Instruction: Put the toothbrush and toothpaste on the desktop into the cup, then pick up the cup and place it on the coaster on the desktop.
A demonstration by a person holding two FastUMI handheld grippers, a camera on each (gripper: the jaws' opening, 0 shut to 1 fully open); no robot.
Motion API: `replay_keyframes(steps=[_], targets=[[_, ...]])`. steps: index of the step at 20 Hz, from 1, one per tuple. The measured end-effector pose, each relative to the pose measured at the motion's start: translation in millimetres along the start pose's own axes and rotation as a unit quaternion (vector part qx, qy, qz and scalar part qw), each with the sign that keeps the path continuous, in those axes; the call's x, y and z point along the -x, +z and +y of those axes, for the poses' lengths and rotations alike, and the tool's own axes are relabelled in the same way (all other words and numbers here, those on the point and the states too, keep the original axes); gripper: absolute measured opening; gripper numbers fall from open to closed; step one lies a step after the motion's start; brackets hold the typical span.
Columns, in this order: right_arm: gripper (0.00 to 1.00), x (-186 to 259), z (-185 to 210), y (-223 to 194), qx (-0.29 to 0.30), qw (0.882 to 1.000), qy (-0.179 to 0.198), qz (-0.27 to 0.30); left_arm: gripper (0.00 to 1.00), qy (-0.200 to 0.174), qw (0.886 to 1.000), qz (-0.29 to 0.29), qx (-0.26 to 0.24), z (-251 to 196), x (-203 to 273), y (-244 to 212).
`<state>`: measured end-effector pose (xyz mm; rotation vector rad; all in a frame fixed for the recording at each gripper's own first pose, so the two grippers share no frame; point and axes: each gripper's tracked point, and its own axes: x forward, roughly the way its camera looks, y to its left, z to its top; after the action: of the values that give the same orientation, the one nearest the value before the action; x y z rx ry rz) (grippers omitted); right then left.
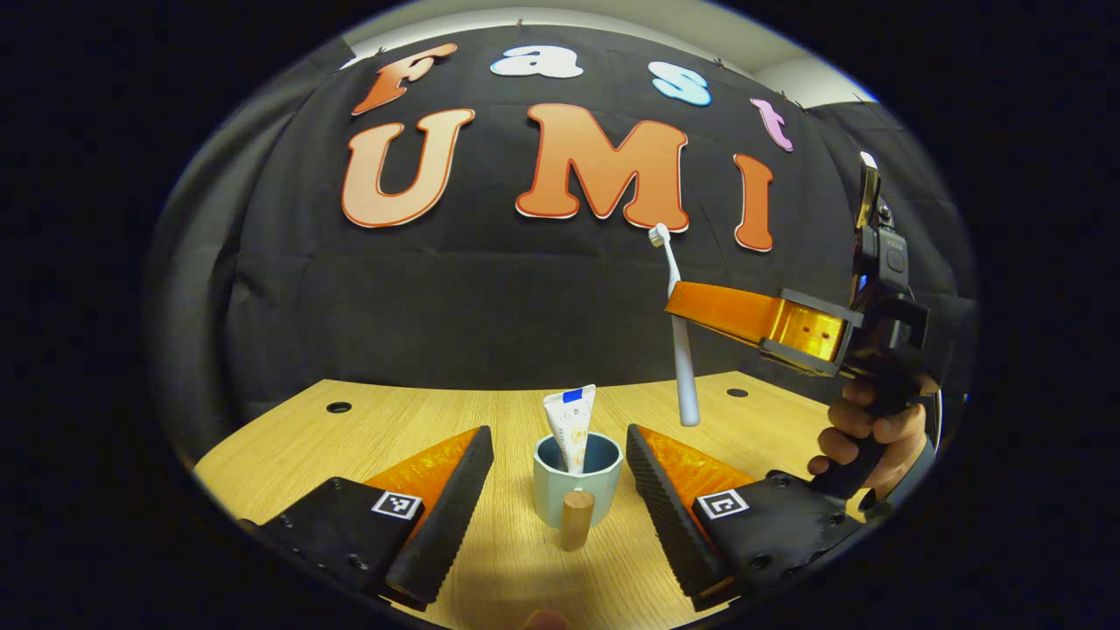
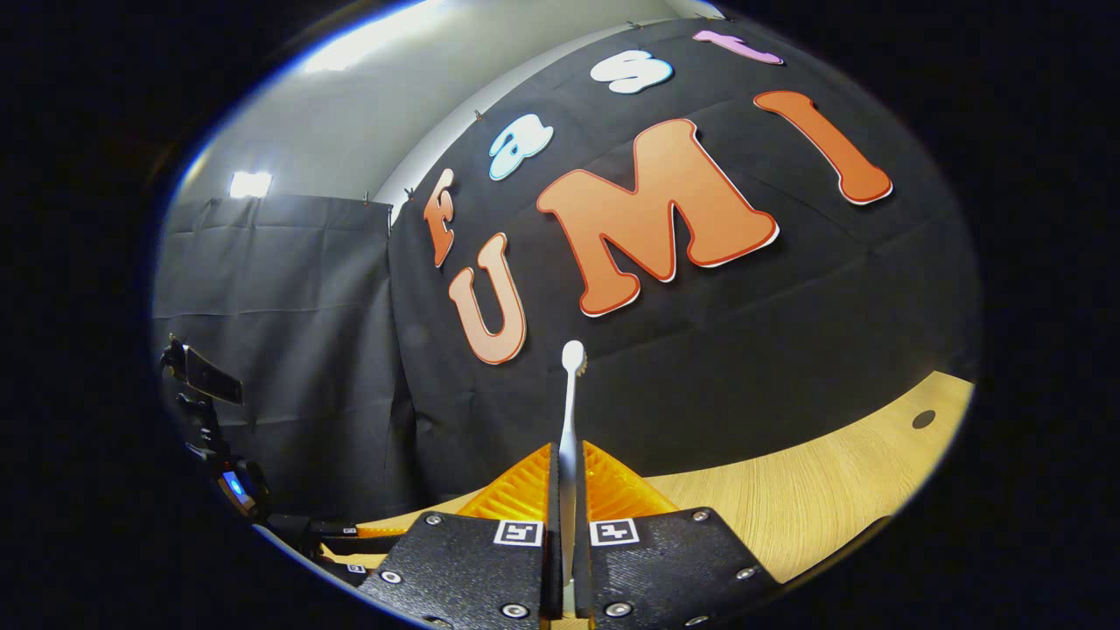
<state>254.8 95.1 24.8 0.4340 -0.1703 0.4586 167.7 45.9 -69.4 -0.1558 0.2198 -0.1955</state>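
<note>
Our left tool (image 1: 560, 490) sits open on the tabletop (image 1: 350, 437), its fingers either side of the cup (image 1: 577, 481), which already holds the toothpaste (image 1: 570, 424). To its right, our right tool (image 2: 567, 516) grips the toothbrush (image 2: 570, 411) upright, above and behind the cup. We judge that inserting the toothbrush and the coaster placement remain.

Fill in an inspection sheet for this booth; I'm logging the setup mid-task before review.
Surface: wooden desktop with round holes, bare around the cup.
Job's things: toothpaste stands in the cup; toothbrush held upright above the desktop, bristles up; coaster not seen.
Clutter: nothing seen.
Grippers: left gripper open, fingers either side of the cup, not touching; right gripper shut on the toothbrush, held by a hand.
Cables: nothing seen.
Surroundings: black cloth wall, pale wall above.
</note>
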Motion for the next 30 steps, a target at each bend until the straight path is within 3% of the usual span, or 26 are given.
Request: replay_keyframes(steps=[3, 9, 18, 25, 30], targets=[[0.05, -11.1, -0.3, -10.8, -0.004, 1.0, 0.006, -0.004, 0.99, 0.009, 1.0, 0.002, 0.027, 5.2, 7.7, -9.1], [0.05, -33.5, -15.1, -28.4, 0.0, 1.0, -0.008, -0.025, 0.99, 0.035, 0.999, 0.017, 0.015, 29.5, 13.9, -19.8], [0.06, -45.9, -26.3, -75.5, -0.006, 1.0, -0.015, 0.013, 0.98, 0.051, 0.998, 0.028, 0.012, 39.4, 10.0, -30.4], [0.11, -35.4, -26.8, -79.1, 0.0, 0.999, -0.007, 0.046, 0.98, 0.04, 0.998, 0.052, 0.021, 31.5, -2.2, -22.0], [0.27, -11.5, -26.7, -51.7, 0.01, 0.999, 0.006, 0.05, 0.99, 0.008, 0.996, 0.084, 0.017, 19.1, -14.3, 5.5]])
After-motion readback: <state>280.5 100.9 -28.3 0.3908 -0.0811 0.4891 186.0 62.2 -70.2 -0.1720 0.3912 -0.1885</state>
